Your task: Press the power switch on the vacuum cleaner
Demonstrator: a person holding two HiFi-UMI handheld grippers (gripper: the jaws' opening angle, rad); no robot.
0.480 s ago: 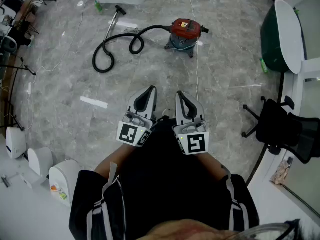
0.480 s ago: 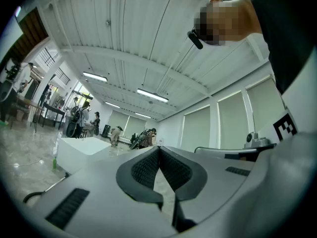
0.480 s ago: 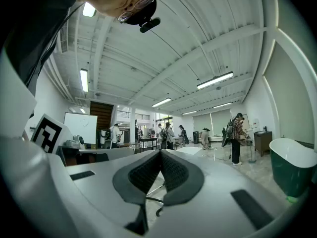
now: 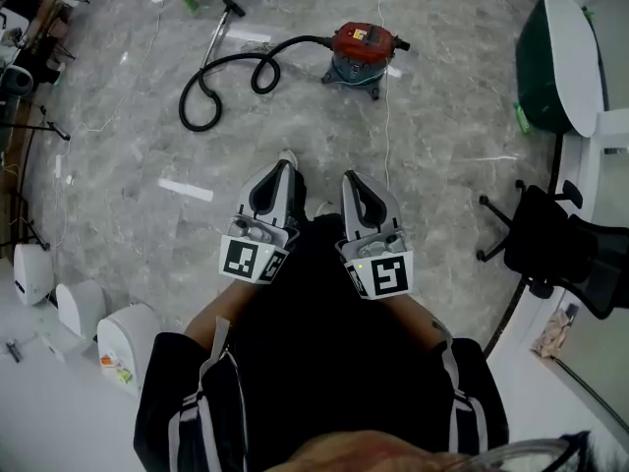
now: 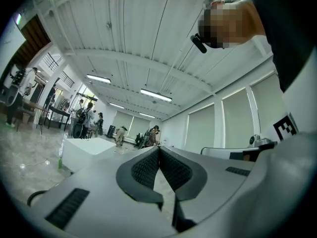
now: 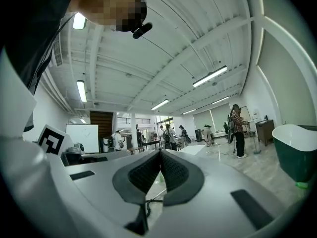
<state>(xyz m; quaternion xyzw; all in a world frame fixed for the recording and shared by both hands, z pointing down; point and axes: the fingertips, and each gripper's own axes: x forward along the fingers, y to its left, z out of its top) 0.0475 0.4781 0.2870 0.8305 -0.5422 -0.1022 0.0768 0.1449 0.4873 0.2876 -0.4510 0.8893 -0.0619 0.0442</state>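
- Vacuum cleaner (image 4: 358,55) stands on grey marble floor (image 4: 452,146), top middle of head view; red lid, grey drum, small castors.
- Power switch too small to make out on it.
- Black hose (image 4: 211,91) runs from the vacuum's left side, curls into loops on the floor and ends at a metal wand (image 4: 218,35) lying flat.
- Thin white cord (image 4: 386,116) trails across the floor from near the vacuum toward the person.
- Left gripper (image 4: 280,170) held low in front of the person's body, tips pointing forward toward the vacuum, well apart from it.
- Left gripper view: both ribbed pads pressed together at the tips, nothing between them.
- Right gripper (image 4: 351,176) just beside the left one, parallel, same height, also well apart from the vacuum.
- Right gripper view: jaws closed tip to tip, empty.
- Both gripper views tilt upward: white ribbed ceiling, strip lights, people standing far back in the room.
- White strip (image 4: 185,190) lies on the floor left of the grippers.
- Black office chair (image 4: 550,249) at the right edge, dark green tub with white rim (image 4: 565,57) above it.
- White rounded devices (image 4: 123,347) on the floor at lower left.
- Person's black top and black trousers with white stripes fill the bottom of head view.
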